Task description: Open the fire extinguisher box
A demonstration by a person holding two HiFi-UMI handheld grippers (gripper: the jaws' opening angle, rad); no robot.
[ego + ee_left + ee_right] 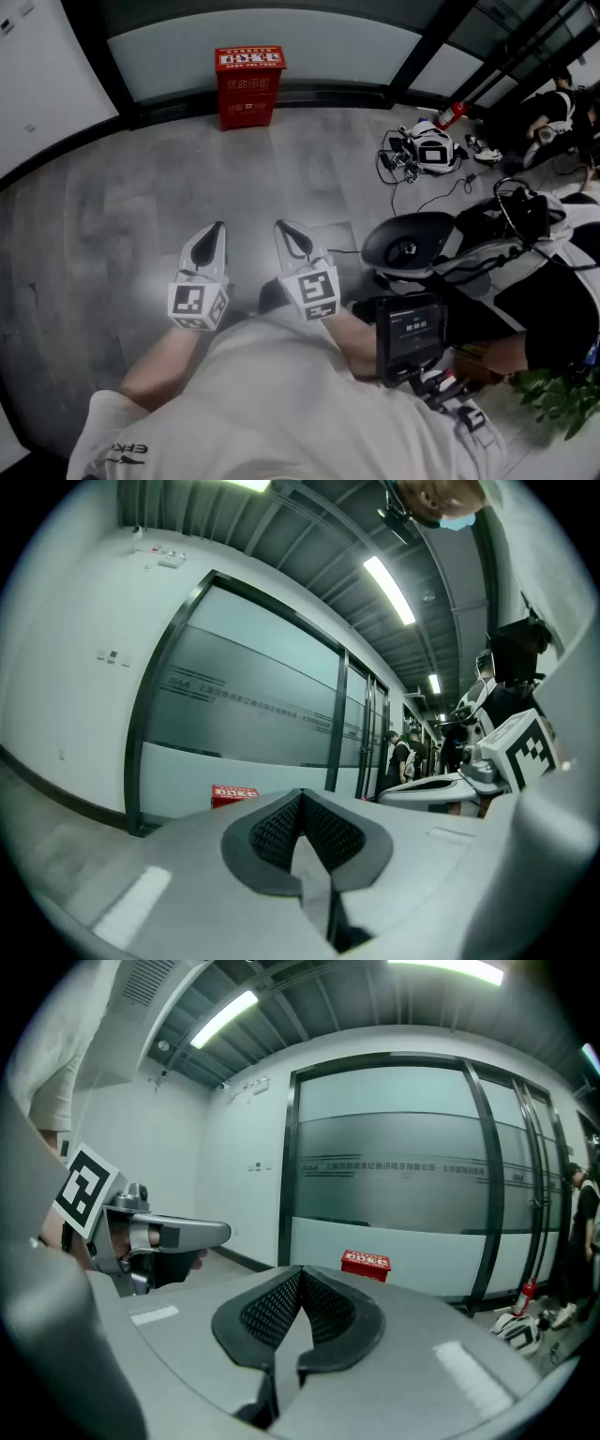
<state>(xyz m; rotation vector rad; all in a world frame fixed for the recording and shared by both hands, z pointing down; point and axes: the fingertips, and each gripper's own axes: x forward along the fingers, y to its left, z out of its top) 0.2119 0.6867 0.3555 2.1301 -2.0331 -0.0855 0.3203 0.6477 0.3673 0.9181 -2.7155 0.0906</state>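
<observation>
The red fire extinguisher box (249, 86) stands on the floor against the frosted glass wall, far ahead, its lid down. It shows small in the left gripper view (234, 795) and in the right gripper view (367, 1264). My left gripper (217, 230) and right gripper (283, 228) are held side by side near my body, well short of the box. Both are shut with nothing between their jaws. The left gripper (159, 1241) appears at the left of the right gripper view, and the right gripper (469, 778) at the right of the left gripper view.
Grey floor (122, 216) stretches between me and the box. At the right lie a dark helmet-like shell (410, 242), cables and white gear (431, 150), and a red extinguisher (452, 114). A person sits at far right (558, 103). A handheld device (412, 333) hangs by my waist.
</observation>
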